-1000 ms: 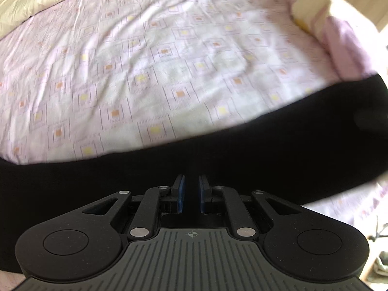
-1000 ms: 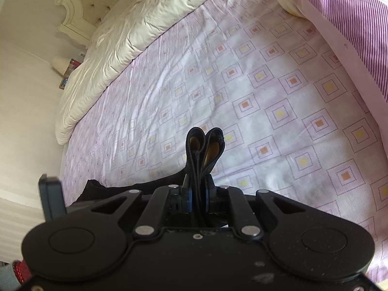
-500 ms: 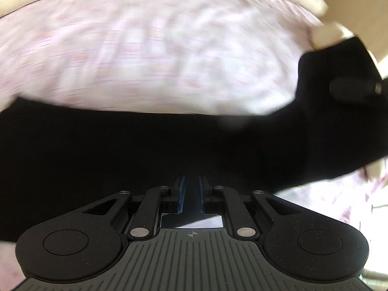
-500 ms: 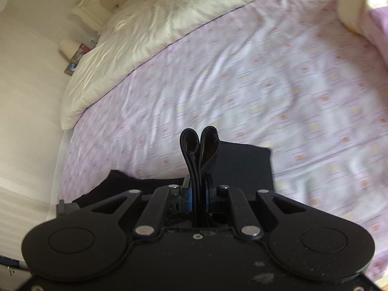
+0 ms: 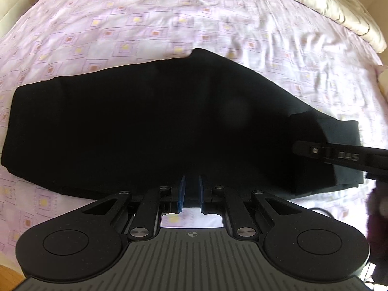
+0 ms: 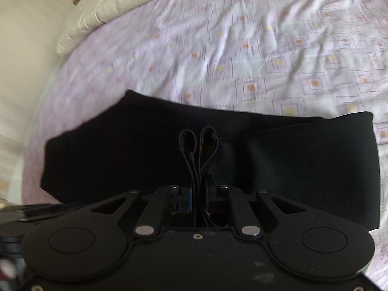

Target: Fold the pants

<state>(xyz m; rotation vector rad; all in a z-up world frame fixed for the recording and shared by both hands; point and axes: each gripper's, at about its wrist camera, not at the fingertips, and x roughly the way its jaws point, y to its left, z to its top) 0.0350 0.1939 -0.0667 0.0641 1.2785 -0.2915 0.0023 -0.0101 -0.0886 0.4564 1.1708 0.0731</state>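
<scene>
Lilac-checked bedsheet (image 5: 218,24) under black pants (image 5: 145,126), pinched by both left gripper (image 5: 190,191) and right gripper (image 6: 197,194), whose jaws have just been opening.

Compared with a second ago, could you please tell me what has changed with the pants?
The black pants have been swept across the bed sheet and now lie doubled over. The right gripper has just been opening, fabric still between its jaws. The left gripper stays nearly shut on the pants' edge.

Both matte-black grippers — left gripper (image 5: 190,191), right gripper (image 6: 197,192) — have blue pads, silver pivot screws and round side discs.
</scene>
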